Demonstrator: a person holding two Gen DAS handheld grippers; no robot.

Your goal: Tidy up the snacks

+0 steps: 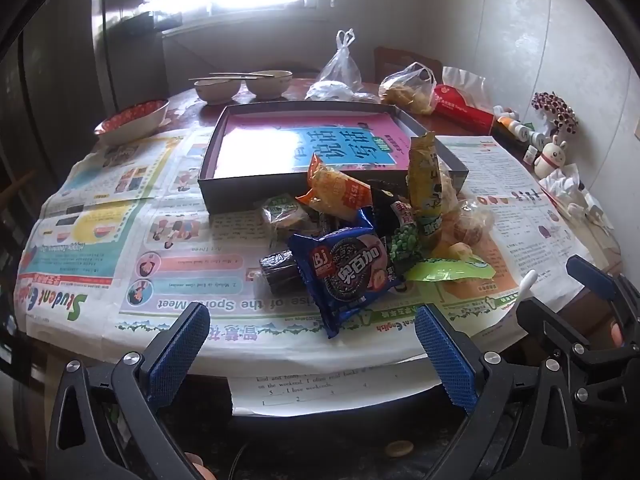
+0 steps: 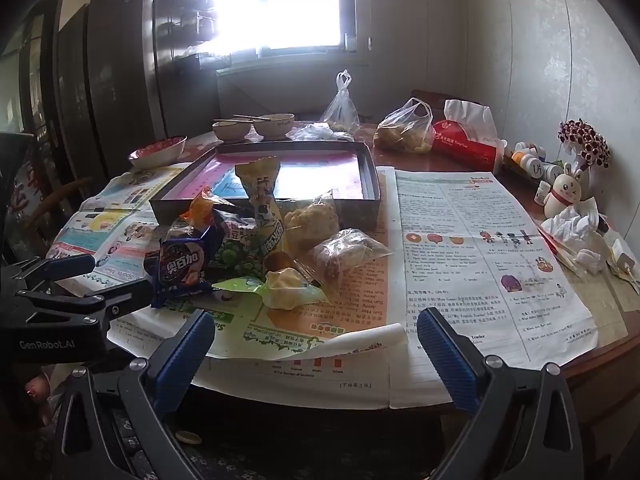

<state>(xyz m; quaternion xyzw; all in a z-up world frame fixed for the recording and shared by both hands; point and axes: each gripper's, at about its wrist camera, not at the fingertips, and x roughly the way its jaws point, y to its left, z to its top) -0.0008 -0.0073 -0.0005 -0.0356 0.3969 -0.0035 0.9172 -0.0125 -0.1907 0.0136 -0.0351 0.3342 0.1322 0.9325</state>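
A pile of snack packets lies on the newspaper-covered table in front of a dark shallow box (image 1: 256, 190) (image 2: 362, 200) lined with a pink and blue sheet. On top are a blue cookie packet (image 1: 344, 272) (image 2: 180, 268), an orange packet (image 1: 340, 192), a tall yellow packet (image 1: 426, 176) (image 2: 262, 192), a green pea packet (image 2: 236, 256) and clear-wrapped pastries (image 2: 348, 254). My left gripper (image 1: 312, 340) is open and empty at the table's near edge, short of the pile. My right gripper (image 2: 316, 344) is open and empty, also at the near edge, right of the left one.
Two bowls with chopsticks (image 1: 244, 82) and a red-patterned bowl (image 1: 134, 122) stand at the back left. Plastic bags (image 2: 404, 126), a red tissue pack (image 2: 466, 144), small bottles, a rabbit figure (image 2: 564, 196) and crumpled tissues (image 2: 576, 224) line the back and right.
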